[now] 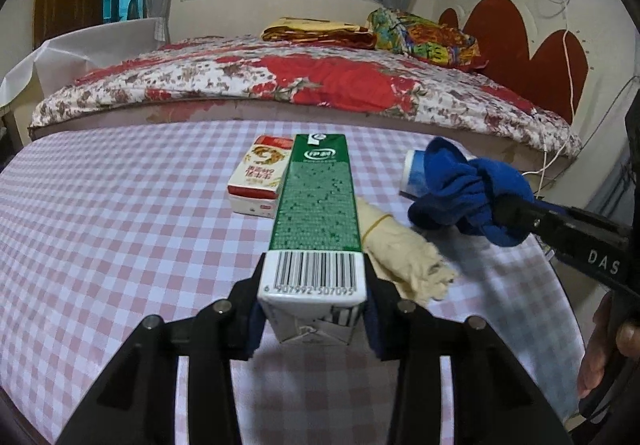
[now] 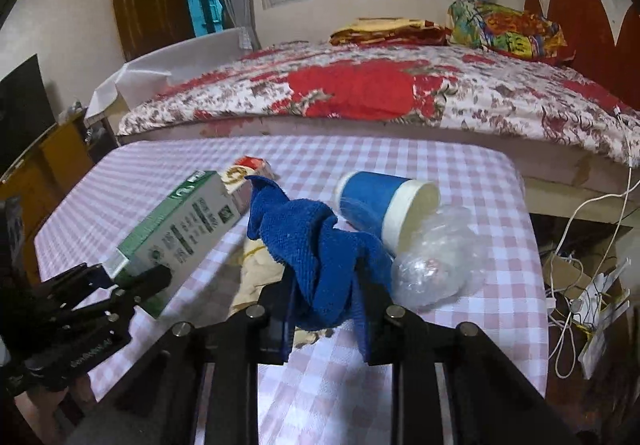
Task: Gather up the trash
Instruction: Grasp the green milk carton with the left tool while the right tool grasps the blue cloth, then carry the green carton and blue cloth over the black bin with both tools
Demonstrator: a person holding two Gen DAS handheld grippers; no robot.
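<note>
My left gripper (image 1: 314,309) is shut on a green and white milk carton (image 1: 316,205) and holds it above the checked table; the carton also shows in the right wrist view (image 2: 180,225). My right gripper (image 2: 324,309) is shut on a blue cloth (image 2: 316,245), which also shows in the left wrist view (image 1: 468,193). On the table lie a red and white carton (image 1: 260,177), a cream cloth bundle (image 1: 400,253), a tipped blue and white paper cup (image 2: 384,205) and a crumpled clear plastic wrapper (image 2: 436,257).
The table has a pink checked cloth (image 1: 100,225). A bed with a red floral cover (image 1: 300,77) runs along the table's far edge. Cables and clutter (image 2: 580,285) hang off the table's right side. A dark cabinet (image 2: 36,149) stands at the left.
</note>
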